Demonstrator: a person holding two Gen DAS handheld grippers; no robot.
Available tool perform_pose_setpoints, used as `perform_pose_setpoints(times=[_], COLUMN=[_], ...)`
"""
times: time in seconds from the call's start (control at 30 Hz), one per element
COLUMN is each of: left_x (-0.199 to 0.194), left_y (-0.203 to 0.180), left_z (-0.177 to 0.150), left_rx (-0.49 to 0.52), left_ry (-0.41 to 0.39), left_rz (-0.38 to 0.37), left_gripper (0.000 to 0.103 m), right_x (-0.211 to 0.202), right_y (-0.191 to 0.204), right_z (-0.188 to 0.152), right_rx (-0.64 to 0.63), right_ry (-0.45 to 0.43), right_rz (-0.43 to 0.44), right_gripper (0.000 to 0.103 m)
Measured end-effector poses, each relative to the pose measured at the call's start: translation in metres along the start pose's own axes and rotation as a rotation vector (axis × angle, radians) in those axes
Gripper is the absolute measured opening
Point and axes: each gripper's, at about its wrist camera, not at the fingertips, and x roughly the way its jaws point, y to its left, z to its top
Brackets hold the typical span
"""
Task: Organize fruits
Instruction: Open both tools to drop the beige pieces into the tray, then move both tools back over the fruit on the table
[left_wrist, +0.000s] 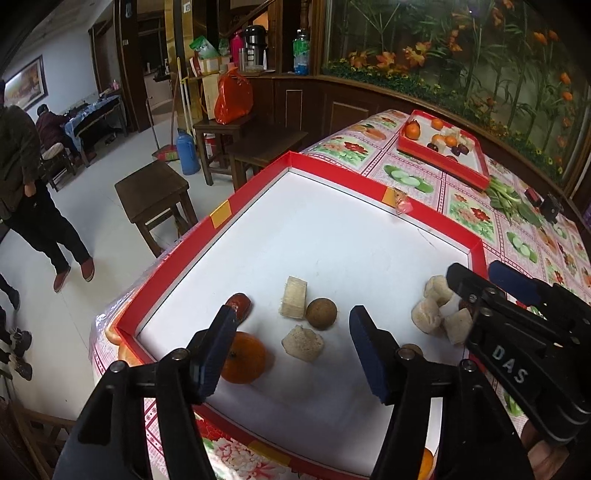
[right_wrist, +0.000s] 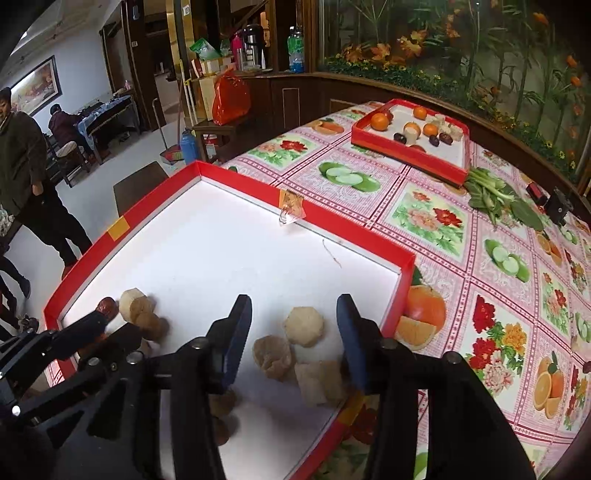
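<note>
Over the near tray (left_wrist: 173, 266), both grippers' fingers (left_wrist: 218, 347) gape.

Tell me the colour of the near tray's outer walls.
Red, with a white floor; the near tray shows best in the right wrist view.

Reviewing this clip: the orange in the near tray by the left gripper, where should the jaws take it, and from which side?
Grip the orange across its widest middle, coming down from above. It is round and sits stem-up on the tray floor. The left gripper, jaws open, is offset to its right, so it probably needs shifting left first.
</note>
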Motion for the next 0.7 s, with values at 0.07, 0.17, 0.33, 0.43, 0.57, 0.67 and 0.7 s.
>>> perform_pose_setpoints(times=[0.07, 0.17, 0.33, 0.43, 0.57, 0.67, 0.7], left_x=[-0.002, -0.005, -0.014, -0.024, -0.033, -0.039, -0.040], left_y=[-0.001, -0.005, -0.016, -0.022, -0.041, -0.064, -0.076], left_z=[0.001, 0.001, 0.001, 0.001, -0.002, -0.007, -0.010], left_rx=[-0.001, 0.001, 0.021, 0.034, 0.051, 0.101, 0.126], left_ry=[-0.003, -0.003, -0.028, -0.072, -0.114, -0.125, -0.124], left_rz=[0.002, 0.003, 0.013, 0.015, -0.025, -0.073, -0.097], left_gripper=[0.063, 0.074, 0.080, 0.080, 0.082, 0.082, 0.082], right_x=[-0.005, -0.012, -0.030, -0.044, -0.065, -0.082, -0.088], right_y=[-0.003, -0.009, -0.025, -0.039, -0.076, -0.122, -0.140], right_z=[0.000, -0.002, -0.005, -0.010, -0.028, -0.051, -0.061], right_rx=[0.005, 0.016, 0.037, 0.049, 0.089, 0.164, 0.193], right_ry=[-0.005, -0.018, -0.049, -0.075, -0.107, -0.114, -0.116], right_rz=[0.000, -0.004, -0.008, -0.030, -0.068, -0.113, -0.144], right_gripper=[0.050, 0.050, 0.059, 0.076, 0.081, 0.082, 0.084])
